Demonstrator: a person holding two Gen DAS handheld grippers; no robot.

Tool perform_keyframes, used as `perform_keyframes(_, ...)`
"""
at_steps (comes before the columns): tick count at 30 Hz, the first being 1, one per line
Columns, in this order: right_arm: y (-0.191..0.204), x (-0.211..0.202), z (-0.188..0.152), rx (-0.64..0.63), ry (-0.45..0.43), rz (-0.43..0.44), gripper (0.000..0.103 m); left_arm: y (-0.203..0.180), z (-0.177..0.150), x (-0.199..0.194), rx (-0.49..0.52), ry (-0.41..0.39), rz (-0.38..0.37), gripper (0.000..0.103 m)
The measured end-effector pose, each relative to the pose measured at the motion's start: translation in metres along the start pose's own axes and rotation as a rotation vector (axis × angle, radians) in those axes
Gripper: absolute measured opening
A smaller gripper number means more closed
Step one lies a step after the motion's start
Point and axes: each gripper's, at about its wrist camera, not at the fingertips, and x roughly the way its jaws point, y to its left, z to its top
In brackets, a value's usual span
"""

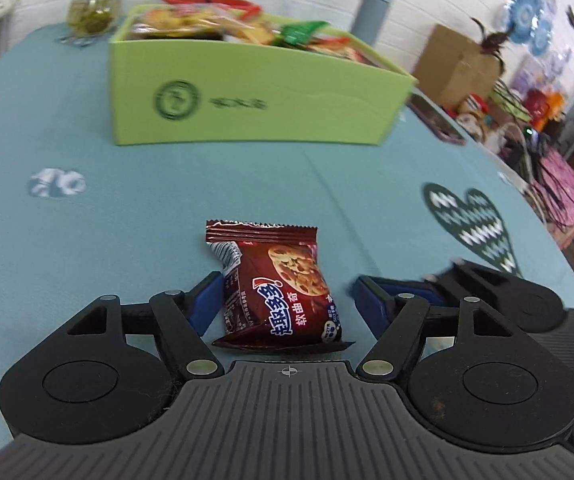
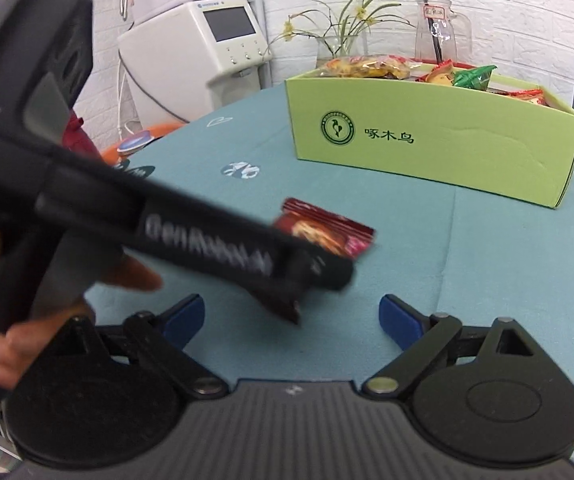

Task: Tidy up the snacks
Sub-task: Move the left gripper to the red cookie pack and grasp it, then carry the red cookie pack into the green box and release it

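Glossy foil cookie packet (image 1: 275, 284) – matt cardboard box (image 1: 255, 96).

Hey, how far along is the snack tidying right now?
Done: several snacks already fill the green box. In hand: the left gripper straddles the red cookie packet on the tablecloth, not clearly clamped yet. Left: lift it into the box. The right gripper is open and empty.

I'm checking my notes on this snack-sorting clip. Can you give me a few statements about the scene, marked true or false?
1. The red cookie packet lies on the teal tablecloth between the left tongs' fingers. True.
2. The green box is empty. False: snack packets fill it.
3. The right tongs grip the cookie packet. False: they are open with nothing between them.
4. A glass pitcher stands behind the green box. True.
5. The cookie packet is already in the box. False: it lies on the tablecloth, in front of the box.
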Motion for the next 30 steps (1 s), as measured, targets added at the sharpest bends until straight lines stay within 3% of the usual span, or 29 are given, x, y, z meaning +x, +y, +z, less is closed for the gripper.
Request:
perform_keyframes(3,-0.001,-0.005,-0.007,-0.049,-0.003,-0.04,0.093,-0.02,-0.005,0.003,0.037,-0.005,0.052,0.059)
perform_keyframes(11,-0.002,-0.01,-0.011,-0.056,-0.01,-0.072,0.093,-0.008,0.006,0.005,-0.03,0.019,-0.001,0.061)
perform_keyframes(15,0.004,-0.003,-0.007,-0.09,0.001,-0.098,0.093,-0.01,0.006,0.006,-0.012,0.018,0.015,0.061)
perform_keyframes(19,0.005,-0.002,-0.007,-0.083,0.002,-0.106,0.093,-0.007,0.009,0.006,-0.025,0.03,0.017,0.054)
perform_keyframes(26,0.013,-0.003,-0.006,-0.067,0.006,-0.122,0.093,0.007,0.006,-0.001,-0.058,0.032,-0.071,0.051)
perform_keyframes(28,0.014,-0.001,-0.005,-0.055,-0.006,-0.132,0.092,0.003,0.005,0.001,-0.029,0.024,-0.068,0.042)
perform_keyframes(30,0.015,0.0,-0.002,-0.046,-0.019,-0.142,0.076,0.001,0.005,0.0,-0.02,0.021,-0.073,0.028)
